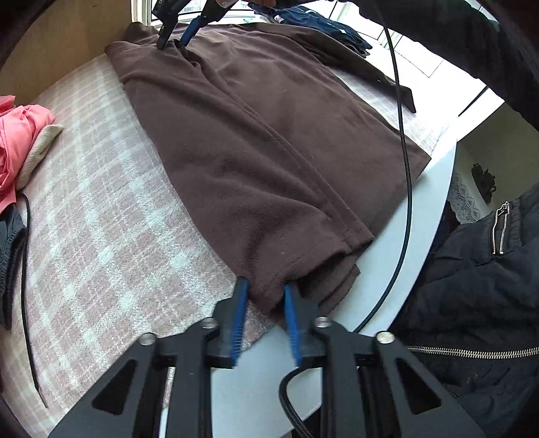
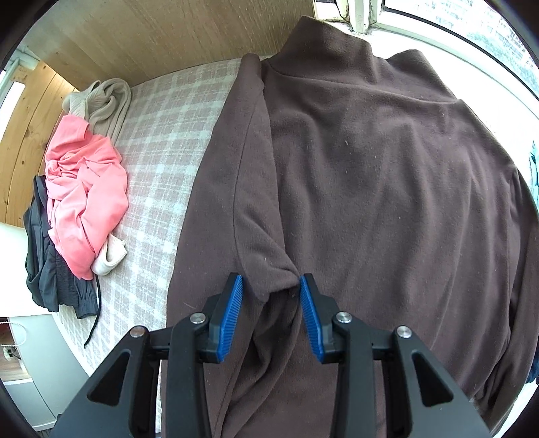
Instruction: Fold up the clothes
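A brown fleece top (image 1: 269,134) lies spread on a pink plaid cover (image 1: 101,236), its hem toward me and its collar far away. In the left wrist view my left gripper (image 1: 266,288) is shut on the near hem corner, the fleece bunched between its blue pads. The right gripper (image 1: 173,42) stands at the far shoulder end. In the right wrist view the right gripper (image 2: 269,281) pinches a twisted fold of the fleece top (image 2: 370,168) beside a sleeve seam, with cloth filling the gap between the pads.
A pink garment (image 2: 84,188), a beige knit (image 2: 107,97) and a dark grey garment (image 2: 50,279) are piled at the left on the plaid cover (image 2: 161,134). Navy clothes (image 1: 323,23) lie beyond the collar. A black cable (image 1: 404,151) crosses the fleece. A person's black jacket (image 1: 471,286) is at the right.
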Demonstrator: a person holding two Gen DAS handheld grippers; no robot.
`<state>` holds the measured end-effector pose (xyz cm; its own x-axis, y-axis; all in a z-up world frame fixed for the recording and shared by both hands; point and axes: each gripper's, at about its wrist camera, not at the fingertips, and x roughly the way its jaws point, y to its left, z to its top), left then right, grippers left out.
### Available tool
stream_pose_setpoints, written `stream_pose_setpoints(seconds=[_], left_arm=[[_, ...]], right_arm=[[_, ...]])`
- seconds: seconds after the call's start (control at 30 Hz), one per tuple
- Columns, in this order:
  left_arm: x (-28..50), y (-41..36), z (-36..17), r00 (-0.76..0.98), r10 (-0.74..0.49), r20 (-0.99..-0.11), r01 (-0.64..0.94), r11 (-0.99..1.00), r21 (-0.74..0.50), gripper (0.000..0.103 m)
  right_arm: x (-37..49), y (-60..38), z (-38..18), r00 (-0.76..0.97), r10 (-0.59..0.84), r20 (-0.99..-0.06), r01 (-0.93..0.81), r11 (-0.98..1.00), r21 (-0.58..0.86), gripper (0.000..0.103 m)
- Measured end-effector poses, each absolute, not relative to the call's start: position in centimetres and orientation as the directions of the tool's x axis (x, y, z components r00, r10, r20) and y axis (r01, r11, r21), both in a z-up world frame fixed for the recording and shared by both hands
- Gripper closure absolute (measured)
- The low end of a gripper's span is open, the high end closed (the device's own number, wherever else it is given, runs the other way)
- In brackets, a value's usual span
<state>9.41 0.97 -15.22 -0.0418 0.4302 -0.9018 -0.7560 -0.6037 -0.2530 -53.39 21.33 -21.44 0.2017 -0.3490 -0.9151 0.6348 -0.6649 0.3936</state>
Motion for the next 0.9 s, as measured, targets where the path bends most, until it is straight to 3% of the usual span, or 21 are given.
stream_pose_setpoints(seconds=[0.2,0.67,0.7,0.73,0.77,0.9], left_arm=[[9.2,-0.1,-14.8,-0.035,0.469,-0.882,-0.718,-0.626,-0.305,0.096],[7.4,-0.3,-14.0,-0.080,0.489,-0.869,-0.733,-0.620,-0.281,0.098],[7.4,-0.4,-13.9,-0.085,0.489,-0.868,-0.734,-0.619,-0.277,0.098],[7.3,-0.6,-13.8,-0.090,0.490,-0.867,-0.736,-0.619,-0.273,0.099],[7.2,-1.3,-13.5,-0.097,0.494,-0.864,-0.736,-0.620,-0.272,0.099],[7.3,-3.5,-12.8,-0.127,0.525,-0.841,-0.694,-0.653,-0.303,0.100]], right_arm=[[-54.6,19.7,-20.9,0.191,-0.397,-0.898,0.643,-0.641,0.420,0.067],[-53.5,17.0,-22.7,0.210,-0.313,-0.926,0.727,-0.584,0.362,0.062],[-53.3,16.8,-22.8,0.201,-0.305,-0.931,0.736,-0.581,0.349,0.065],[-53.3,16.8,-22.8,0.210,-0.310,-0.927,0.729,-0.582,0.360,0.083],[-53.5,16.8,-22.7,0.226,-0.321,-0.920,0.717,-0.584,0.380,0.087],[-53.8,16.9,-21.7,0.235,-0.338,-0.911,0.717,-0.573,0.398,0.089]])
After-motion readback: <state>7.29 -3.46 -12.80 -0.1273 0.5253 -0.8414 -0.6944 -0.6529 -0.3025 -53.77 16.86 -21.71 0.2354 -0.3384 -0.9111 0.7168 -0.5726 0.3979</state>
